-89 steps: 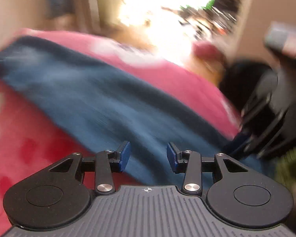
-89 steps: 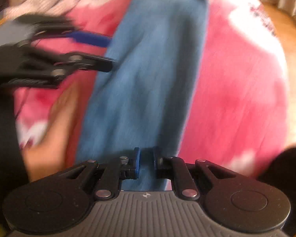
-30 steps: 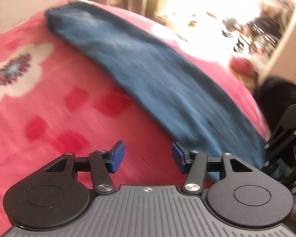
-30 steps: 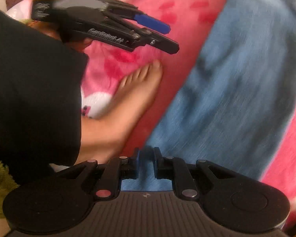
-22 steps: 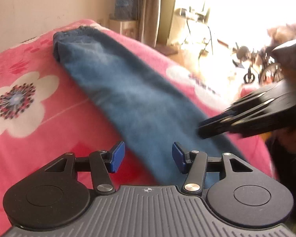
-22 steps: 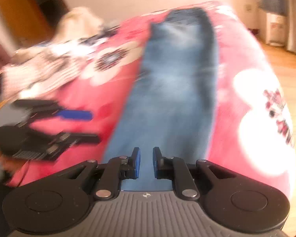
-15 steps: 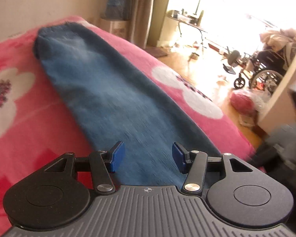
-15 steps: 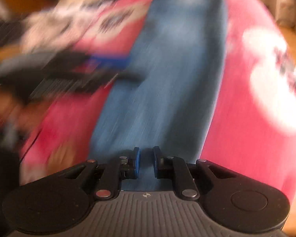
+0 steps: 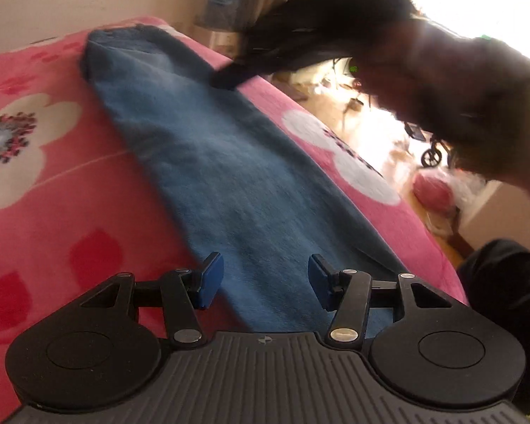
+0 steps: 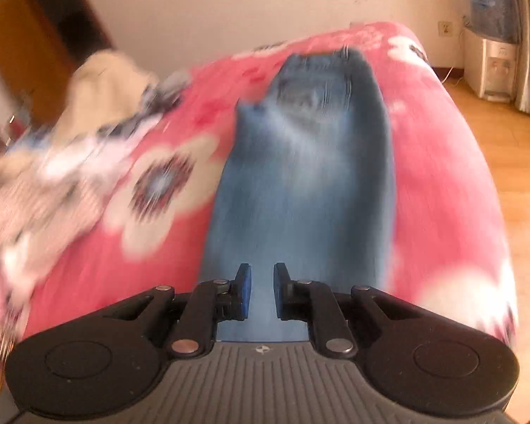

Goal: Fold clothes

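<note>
Blue jeans (image 9: 229, 176), folded lengthwise into one long strip, lie flat on a pink flowered blanket (image 9: 53, 212). My left gripper (image 9: 265, 281) hovers open over the jeans' near end, with nothing between its blue pads. In the left wrist view my right gripper (image 9: 229, 77) is a dark blur above the far waistband end, with the hand (image 9: 459, 99) holding it beside it. The right wrist view shows the jeans (image 10: 300, 183) running away to the waistband. There my right gripper (image 10: 261, 291) has its jaws a narrow gap apart and holds nothing.
A blurred heap of pale and striped clothes (image 10: 70, 141) lies on the blanket's left side. The bed's right edge drops to a wooden floor (image 10: 512, 141). A water dispenser (image 10: 494, 67) stands by the far wall and a brown wardrobe (image 10: 28, 42) at the left.
My right gripper has swung up from the near end and along the jeans towards the waistband, entering the top of the left wrist view. My left gripper drifted slightly over the near end.
</note>
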Motion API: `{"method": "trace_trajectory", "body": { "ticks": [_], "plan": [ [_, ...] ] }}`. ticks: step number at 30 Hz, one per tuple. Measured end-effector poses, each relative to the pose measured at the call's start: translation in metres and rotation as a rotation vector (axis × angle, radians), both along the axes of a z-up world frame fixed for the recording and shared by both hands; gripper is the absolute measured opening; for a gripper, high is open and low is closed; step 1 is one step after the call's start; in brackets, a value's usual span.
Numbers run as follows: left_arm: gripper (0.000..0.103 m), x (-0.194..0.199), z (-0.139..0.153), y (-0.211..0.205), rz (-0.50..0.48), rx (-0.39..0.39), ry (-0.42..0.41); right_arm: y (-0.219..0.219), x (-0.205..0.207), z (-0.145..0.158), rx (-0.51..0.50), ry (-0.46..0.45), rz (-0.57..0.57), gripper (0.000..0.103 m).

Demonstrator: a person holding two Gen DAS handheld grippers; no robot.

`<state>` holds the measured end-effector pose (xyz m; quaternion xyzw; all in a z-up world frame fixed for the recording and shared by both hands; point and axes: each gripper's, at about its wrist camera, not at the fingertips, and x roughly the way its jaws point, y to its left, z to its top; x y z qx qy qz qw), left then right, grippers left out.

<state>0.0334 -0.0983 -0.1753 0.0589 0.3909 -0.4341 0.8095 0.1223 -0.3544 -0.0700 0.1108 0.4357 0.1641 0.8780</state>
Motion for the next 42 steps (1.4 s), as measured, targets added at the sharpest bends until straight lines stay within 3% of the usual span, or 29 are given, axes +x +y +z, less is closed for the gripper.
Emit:
{"method": "trace_trajectory", "body": {
  "ticks": [4, 6, 8, 11, 14, 16, 19, 23, 26, 30, 36, 39, 42],
  "plan": [
    [0.053, 0.029, 0.003, 0.017, 0.077, -0.017, 0.000, 0.021, 0.065, -0.036, -0.034, -0.006, -0.033, 0.015],
    [0.053, 0.051, 0.004, 0.024, 0.120, -0.036, 0.008, 0.031, 0.063, -0.066, -0.049, 0.057, -0.005, 0.015],
    [0.053, 0.078, 0.003, 0.029, 0.163, -0.061, 0.017, 0.044, 0.045, -0.083, -0.082, 0.064, 0.073, 0.015],
    [0.053, 0.122, 0.001, 0.029, 0.218, -0.105, 0.033, 0.053, 0.005, -0.075, -0.109, 0.111, 0.256, 0.015],
    [0.053, 0.159, -0.003, 0.018, 0.262, -0.141, 0.025, 0.055, -0.002, -0.058, -0.128, 0.180, 0.384, 0.015],
    [0.053, 0.181, -0.007, 0.008, 0.293, -0.163, 0.014, 0.054, 0.014, -0.038, -0.151, 0.135, 0.371, 0.015],
    [0.053, 0.212, -0.013, -0.007, 0.327, -0.185, 0.001, 0.053, 0.065, -0.012, -0.146, 0.015, 0.248, 0.015],
    [0.053, 0.243, -0.024, -0.015, 0.397, -0.238, 0.095, 0.048, 0.141, 0.007, -0.075, -0.082, 0.030, 0.016],
    [0.053, 0.252, -0.031, -0.012, 0.427, -0.281, 0.146, 0.030, 0.201, 0.004, 0.025, -0.057, -0.108, 0.036],
    [0.053, 0.253, -0.034, -0.011, 0.403, -0.308, 0.124, 0.026, 0.270, -0.002, 0.084, 0.015, -0.183, 0.038],
    [0.052, 0.272, -0.044, -0.013, 0.391, -0.395, 0.170, 0.065, 0.314, -0.024, -0.063, 0.067, -0.130, 0.038],
    [0.038, 0.277, -0.047, -0.015, 0.398, -0.435, 0.207, 0.070, 0.328, -0.032, -0.115, 0.069, -0.160, 0.041],
    [0.012, 0.277, -0.052, -0.015, 0.412, -0.452, 0.231, 0.069, 0.338, -0.034, -0.129, 0.046, -0.184, 0.042]
  ]
}}
